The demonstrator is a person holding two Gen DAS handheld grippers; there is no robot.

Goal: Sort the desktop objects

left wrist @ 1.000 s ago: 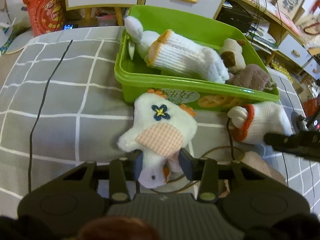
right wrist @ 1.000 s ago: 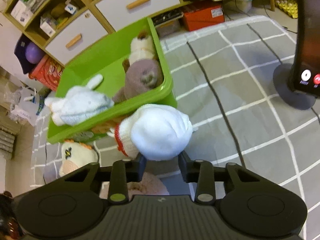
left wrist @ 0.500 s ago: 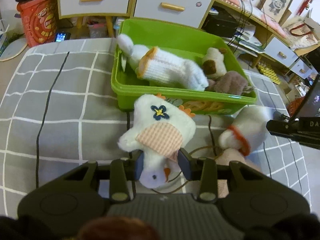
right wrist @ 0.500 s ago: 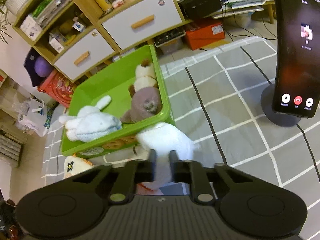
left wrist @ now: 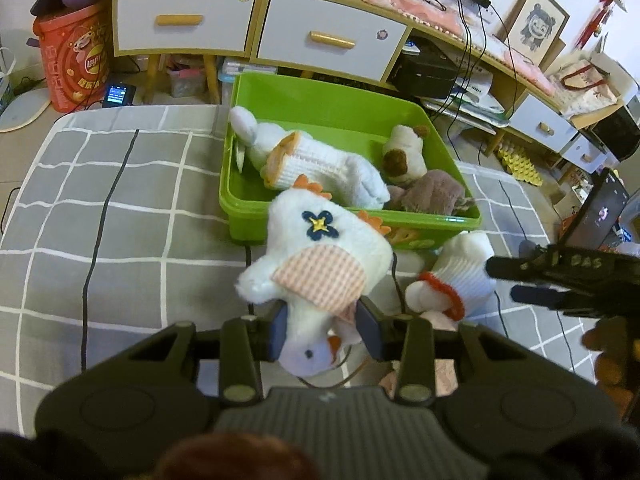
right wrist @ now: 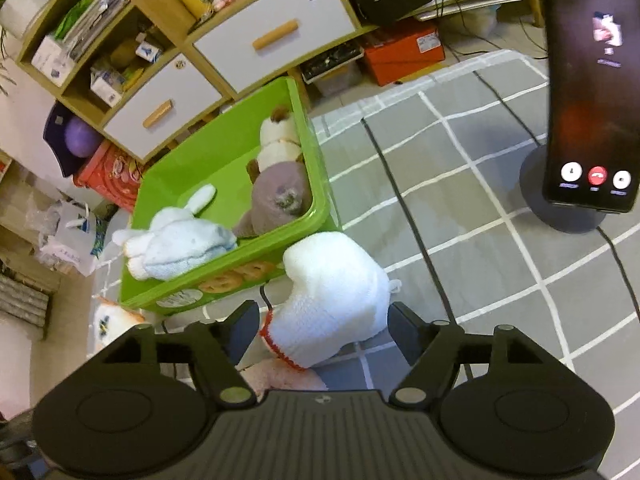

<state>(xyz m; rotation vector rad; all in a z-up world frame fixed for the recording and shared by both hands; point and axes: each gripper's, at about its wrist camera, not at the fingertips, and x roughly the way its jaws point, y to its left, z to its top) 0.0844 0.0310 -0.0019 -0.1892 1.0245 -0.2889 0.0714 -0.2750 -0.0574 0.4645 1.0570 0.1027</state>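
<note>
On the grey checked cloth [left wrist: 120,216] before the green bin [left wrist: 432,218], the left gripper [left wrist: 323,330] is clamping a duck plush [left wrist: 320,256] while the right gripper [right wrist: 320,326] is straddling, jaws spread, a red-cuffed white knit toy [right wrist: 332,292], and a cable seemingly beneath could snag.

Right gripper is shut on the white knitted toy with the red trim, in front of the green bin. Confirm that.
Not shut. In the right wrist view the right gripper is open, its fingers apart either side of the white knitted toy, which lies in front of the green bin.
</note>
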